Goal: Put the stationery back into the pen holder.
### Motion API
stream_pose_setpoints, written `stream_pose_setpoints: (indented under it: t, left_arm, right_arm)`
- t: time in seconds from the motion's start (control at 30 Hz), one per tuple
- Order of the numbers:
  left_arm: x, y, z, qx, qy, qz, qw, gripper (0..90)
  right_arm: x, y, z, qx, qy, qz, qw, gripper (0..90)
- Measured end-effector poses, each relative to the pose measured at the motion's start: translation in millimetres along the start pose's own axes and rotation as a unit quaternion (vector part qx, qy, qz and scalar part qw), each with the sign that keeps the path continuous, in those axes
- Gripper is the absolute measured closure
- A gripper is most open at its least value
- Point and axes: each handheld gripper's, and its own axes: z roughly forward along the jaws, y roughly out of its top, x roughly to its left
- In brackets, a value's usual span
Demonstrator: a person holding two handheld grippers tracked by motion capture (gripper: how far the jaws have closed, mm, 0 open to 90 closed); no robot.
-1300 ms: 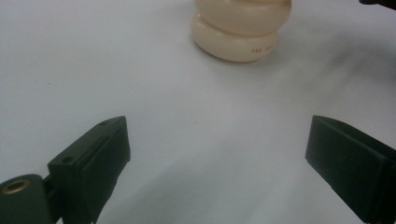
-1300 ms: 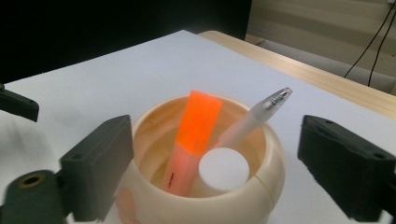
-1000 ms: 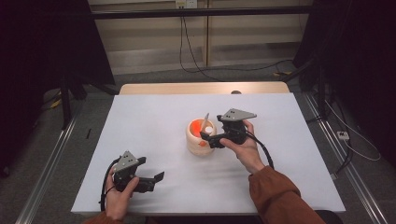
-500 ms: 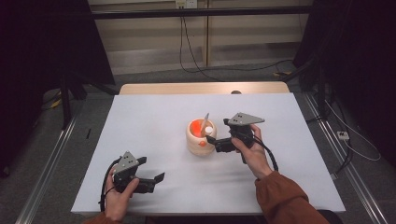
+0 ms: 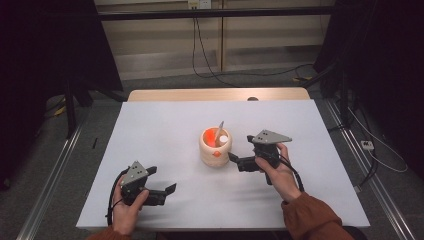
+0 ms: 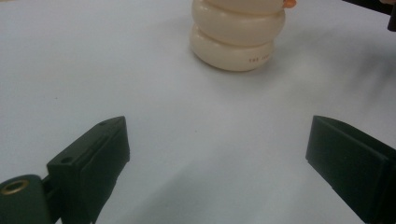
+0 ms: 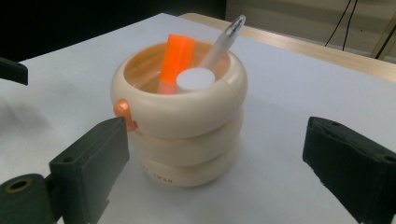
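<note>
While parked near the table's (image 5: 165, 120) middle, cream ringed cup (image 5: 215, 148) stands upright straight ahead of right gripper (image 5: 239, 163), jaws wide open, holding nothing, close by. Left gripper (image 5: 167, 192), likewise open and empty, well apart. Inside: orange marker (image 7: 176, 60), pen (image 7: 223, 41).

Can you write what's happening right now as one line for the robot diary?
right gripper: open, beside holder | left gripper: open, idle | holder: pen, orange marker, white cap

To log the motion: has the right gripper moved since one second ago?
Yes. The right gripper has drawn back from the holder, to its right and nearer the person.
</note>
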Motion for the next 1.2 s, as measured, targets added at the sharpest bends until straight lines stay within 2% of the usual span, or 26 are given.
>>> stream_pose_setpoints:
  t: [0.3, 1.2]
  left_arm:
    - [0.2, 1.0, -0.7, -0.005, 0.001, 0.001, 1.0, 6.0]
    - [-3.8, 4.5, -3.9, -0.016, 0.007, 0.004, 0.9998, 6.1]
  right_arm:
    - [-5.3, -13.4, -15.8, -0.001, -0.006, 0.011, 0.9999, 6.6]
    - [-24.0, -45.6, -73.3, 0.0, -0.055, 0.025, 0.9982, 6.3]
